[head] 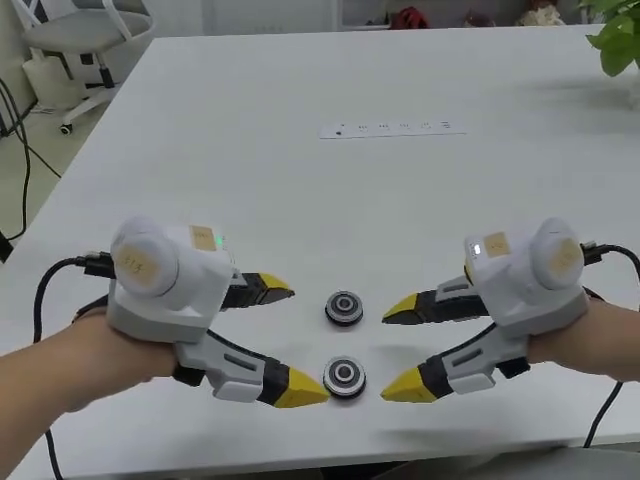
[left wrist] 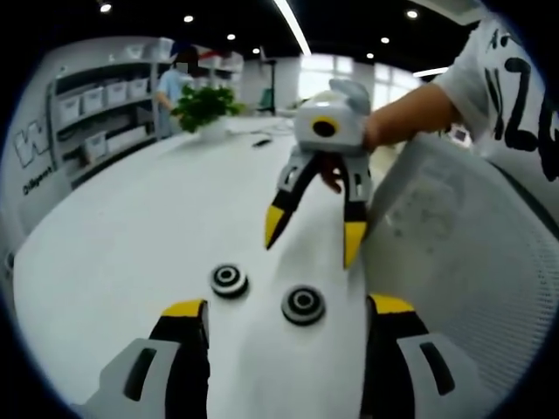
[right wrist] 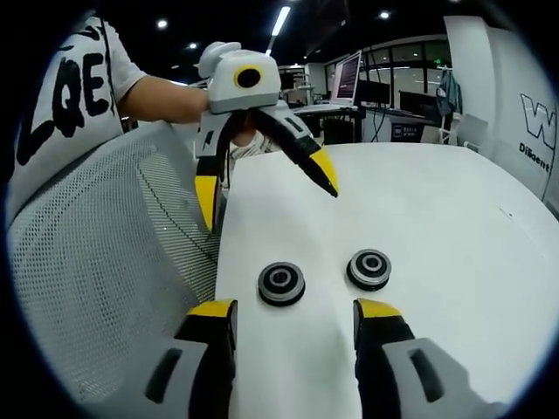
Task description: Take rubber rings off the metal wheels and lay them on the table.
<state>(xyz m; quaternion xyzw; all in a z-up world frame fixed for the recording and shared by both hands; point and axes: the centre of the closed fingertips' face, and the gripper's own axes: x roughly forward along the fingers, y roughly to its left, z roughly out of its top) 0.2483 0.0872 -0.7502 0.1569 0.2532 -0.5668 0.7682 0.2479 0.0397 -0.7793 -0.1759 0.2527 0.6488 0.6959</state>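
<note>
Closest to the person, just in from the front edge of the table [head: 250, 180], the near wheel [head: 344, 377] lay flat on its side with its dark rubber ring [head: 329, 381] seated around the metal hub. Nothing had been taken off it yet.

The left gripper [head: 290, 340] sat to the left of that wheel. Its jaws were spread wide, the lower yellow tip just beside the wheel's rim but apart from it. The right gripper [head: 398, 348] faced it from the right of the wheel, also spread wide and holding nothing. Its lower tip was likewise near the rim without touching. My reading is that the two were brought in low from opposite sides so that one could pin the hub while the other peeled the ring away.

Just beyond the near wheel, between the upper jaw tips, the second wheel [head: 344, 308] lay flat too, its ring in place. It was apart from the first, which left room to work on one at a time.

Well beyond the near wheel, a flush socket strip [head: 392, 128] was set into the tabletop. Farther back and to the right stood a leafy plant [head: 615, 40]. Farther back to the left, off the table, was a white office chair [head: 80, 30].
</note>
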